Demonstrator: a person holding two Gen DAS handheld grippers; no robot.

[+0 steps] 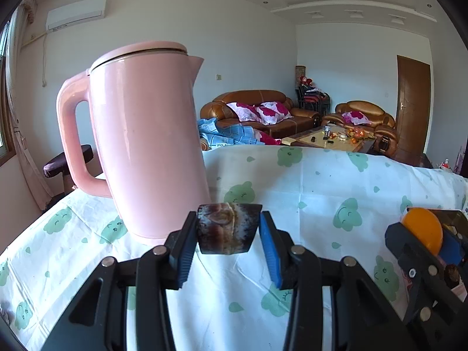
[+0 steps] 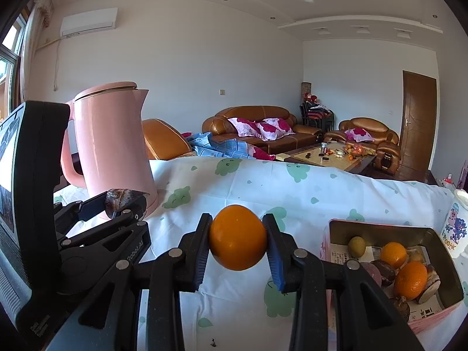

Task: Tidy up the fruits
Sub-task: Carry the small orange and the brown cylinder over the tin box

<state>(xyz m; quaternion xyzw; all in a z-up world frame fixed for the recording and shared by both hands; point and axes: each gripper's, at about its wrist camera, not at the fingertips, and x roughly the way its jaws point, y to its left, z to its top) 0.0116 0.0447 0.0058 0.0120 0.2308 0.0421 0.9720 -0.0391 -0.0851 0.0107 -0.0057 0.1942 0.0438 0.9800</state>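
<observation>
Centrally, smooth round orange (image 2: 237, 237), mottled brown chunk (image 1: 229, 228)

We see white walls, a brown leather sofa (image 2: 257, 128) with floral cushions, a matching armchair (image 2: 368, 134), a wooden door (image 2: 418, 117) and a daylit window (image 2: 8, 64).

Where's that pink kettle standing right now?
The kettle stands on the cloth-covered table, at the left in both views, just behind the left claw and its dark fruit.
</observation>
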